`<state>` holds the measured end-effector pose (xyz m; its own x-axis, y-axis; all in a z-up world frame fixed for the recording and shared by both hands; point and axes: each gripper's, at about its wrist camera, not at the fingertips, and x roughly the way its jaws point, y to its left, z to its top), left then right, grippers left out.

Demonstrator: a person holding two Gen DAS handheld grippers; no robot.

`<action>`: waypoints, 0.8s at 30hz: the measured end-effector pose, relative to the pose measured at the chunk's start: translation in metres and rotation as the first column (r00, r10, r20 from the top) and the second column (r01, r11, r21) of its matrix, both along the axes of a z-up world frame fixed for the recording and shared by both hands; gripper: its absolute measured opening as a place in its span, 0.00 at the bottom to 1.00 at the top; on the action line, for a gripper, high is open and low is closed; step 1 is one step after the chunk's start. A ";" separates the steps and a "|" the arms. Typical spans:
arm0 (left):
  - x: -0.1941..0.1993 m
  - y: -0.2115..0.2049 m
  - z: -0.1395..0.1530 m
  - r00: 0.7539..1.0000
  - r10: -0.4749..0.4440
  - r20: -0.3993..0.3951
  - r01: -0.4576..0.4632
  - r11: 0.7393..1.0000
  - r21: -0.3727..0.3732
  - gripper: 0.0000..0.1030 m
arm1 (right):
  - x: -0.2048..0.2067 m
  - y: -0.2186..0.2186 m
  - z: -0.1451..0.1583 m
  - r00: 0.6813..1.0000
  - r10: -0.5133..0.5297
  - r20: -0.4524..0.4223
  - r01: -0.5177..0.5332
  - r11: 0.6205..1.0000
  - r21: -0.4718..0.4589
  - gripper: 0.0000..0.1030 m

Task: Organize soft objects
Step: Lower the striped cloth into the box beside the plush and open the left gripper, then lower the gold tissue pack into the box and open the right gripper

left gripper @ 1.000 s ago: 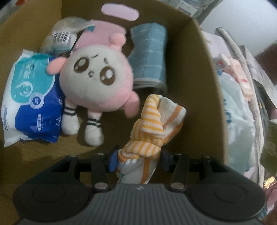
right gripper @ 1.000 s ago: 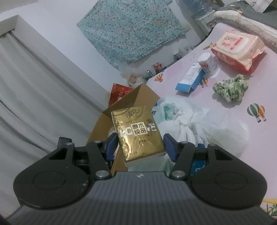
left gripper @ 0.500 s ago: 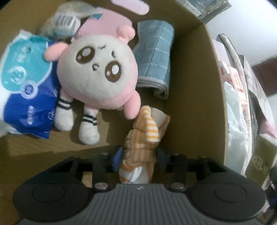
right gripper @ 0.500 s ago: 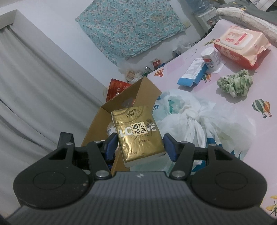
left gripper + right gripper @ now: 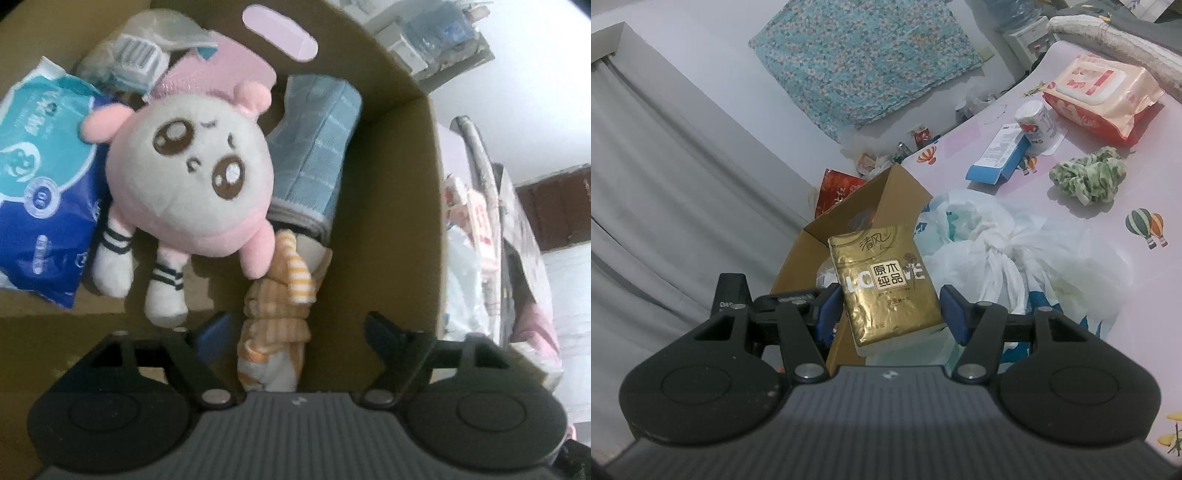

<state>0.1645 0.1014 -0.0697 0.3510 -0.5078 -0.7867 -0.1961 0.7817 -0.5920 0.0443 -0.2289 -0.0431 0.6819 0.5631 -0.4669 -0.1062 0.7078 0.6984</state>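
1. Since the earlier frame: left tongs point(image 5: 297, 332) spread wide, no longer pinching the striped orange sock point(image 5: 277, 306); now lying loose on the floor of the cardboard box point(image 5: 391, 206), between the open jaws, touching neither so far as visible.
2. Relative to the box: pink plush toy point(image 5: 188, 181) near the middle, one paw just touching the sock; folded blue towel point(image 5: 314, 155) against the right wall; blue tissue pack point(image 5: 40, 188) along the left side; clear wrapped packet point(image 5: 140, 62) in the far corner.
3. Right tongs point(image 5: 890, 306) pinching a gold tissue pack point(image 5: 886, 284), held above and in front of the box, slightly closer to it than before.
4. Outside the box, on the bench point(image 5: 1108, 229): white plastic bag point(image 5: 1015, 258) just beside it; green scrunchie point(image 5: 1089, 177) and pink wipes pack point(image 5: 1104, 96) well apart from it.
5. Risks, as judgement: sock snagging on a jaw while pulling out, dragged up again; gold pack slipping if squeezed unevenly; clipping the box rim or colliding with the left tongs when lowering, since both share one opening.
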 end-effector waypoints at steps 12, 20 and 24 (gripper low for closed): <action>-0.043 0.051 0.057 0.986 0.059 0.154 -0.059 0.998 -0.003 0.88 | 0.029 0.057 0.032 0.979 0.201 0.045 -0.199 0.979 -0.054 0.56; -0.076 0.094 0.078 0.946 0.193 0.262 -0.202 0.979 0.008 0.88 | 0.072 0.151 0.022 0.905 0.413 -0.103 -0.426 0.877 -0.223 0.56; -0.093 0.116 0.087 0.916 0.237 0.323 -0.273 0.959 0.072 0.88 | 0.084 0.192 0.008 0.860 0.484 -0.163 -0.510 0.835 -0.206 0.56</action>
